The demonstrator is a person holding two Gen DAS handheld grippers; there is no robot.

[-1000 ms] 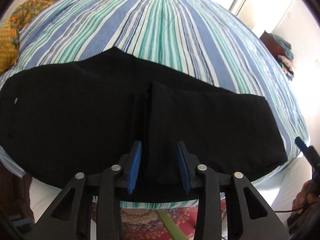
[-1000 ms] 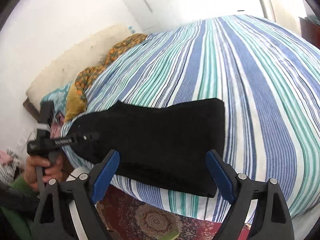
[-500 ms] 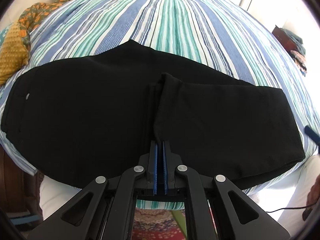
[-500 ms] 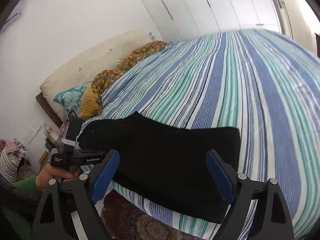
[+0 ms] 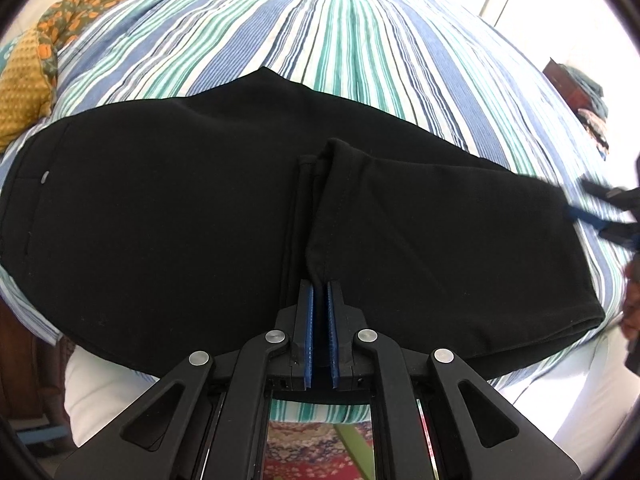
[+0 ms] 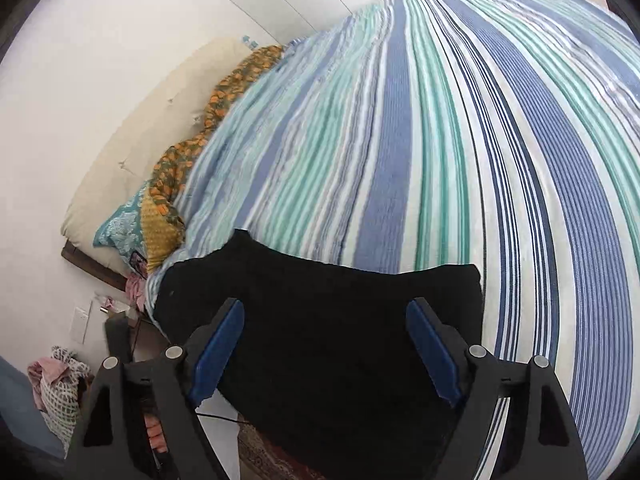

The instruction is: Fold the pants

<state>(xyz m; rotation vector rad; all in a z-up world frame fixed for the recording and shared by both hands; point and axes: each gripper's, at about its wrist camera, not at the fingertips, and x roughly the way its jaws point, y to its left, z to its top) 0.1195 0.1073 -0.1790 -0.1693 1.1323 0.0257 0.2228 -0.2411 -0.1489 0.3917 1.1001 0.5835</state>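
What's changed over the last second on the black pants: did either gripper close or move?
The left gripper, open a second ago, has shut on the hem edge of the folded black pants. The right gripper has moved in over the pants' fold end, jaws wide open as before. The pants lie unmoved on the striped bedspread.

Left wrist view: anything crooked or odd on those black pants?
Yes. On the black pants, the folded-over hem runs slanted, exposing a second hem beneath. The left hand-held gripper pinches its near end.
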